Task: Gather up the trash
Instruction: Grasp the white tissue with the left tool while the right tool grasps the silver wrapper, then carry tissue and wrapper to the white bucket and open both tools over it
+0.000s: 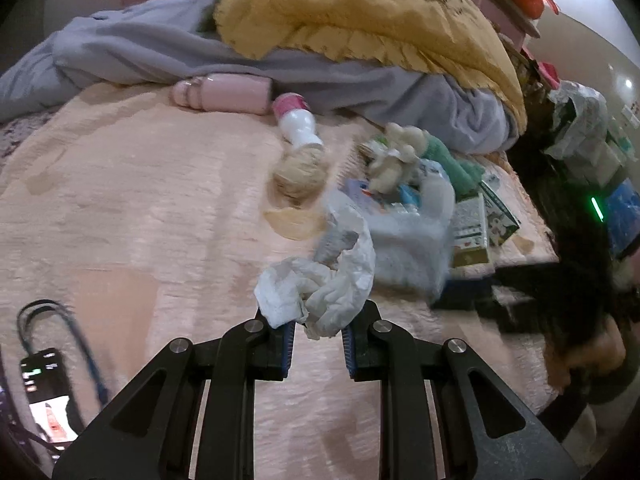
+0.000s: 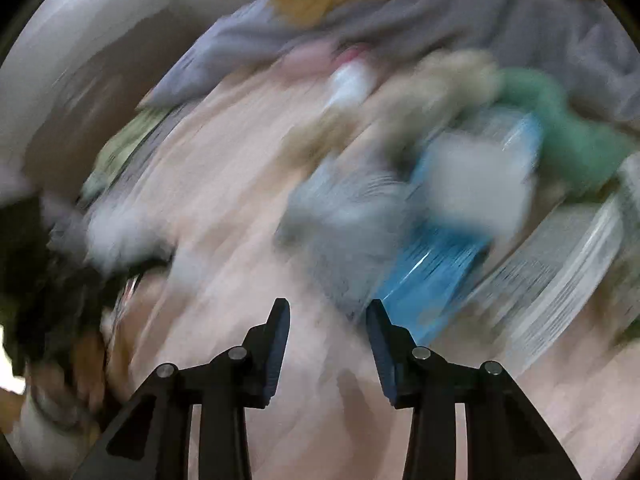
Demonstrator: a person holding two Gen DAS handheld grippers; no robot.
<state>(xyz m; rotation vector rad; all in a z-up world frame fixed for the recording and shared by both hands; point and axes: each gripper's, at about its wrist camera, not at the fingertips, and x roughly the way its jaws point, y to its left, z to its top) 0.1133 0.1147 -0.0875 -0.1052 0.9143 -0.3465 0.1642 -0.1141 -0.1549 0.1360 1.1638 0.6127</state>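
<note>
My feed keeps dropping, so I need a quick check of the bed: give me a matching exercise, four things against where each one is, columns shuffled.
Things:
1. crumpled tissue
2. pink bottle
3. phone
4. yellow pillow

Places:
A. lower left edge of the bed, with a cable
B. between the jaws of the left gripper
C. on top of the grey blanket
D. lying on its side at the grey blanket's edge

Pairs: 1-B, 2-D, 3-A, 4-C
</note>
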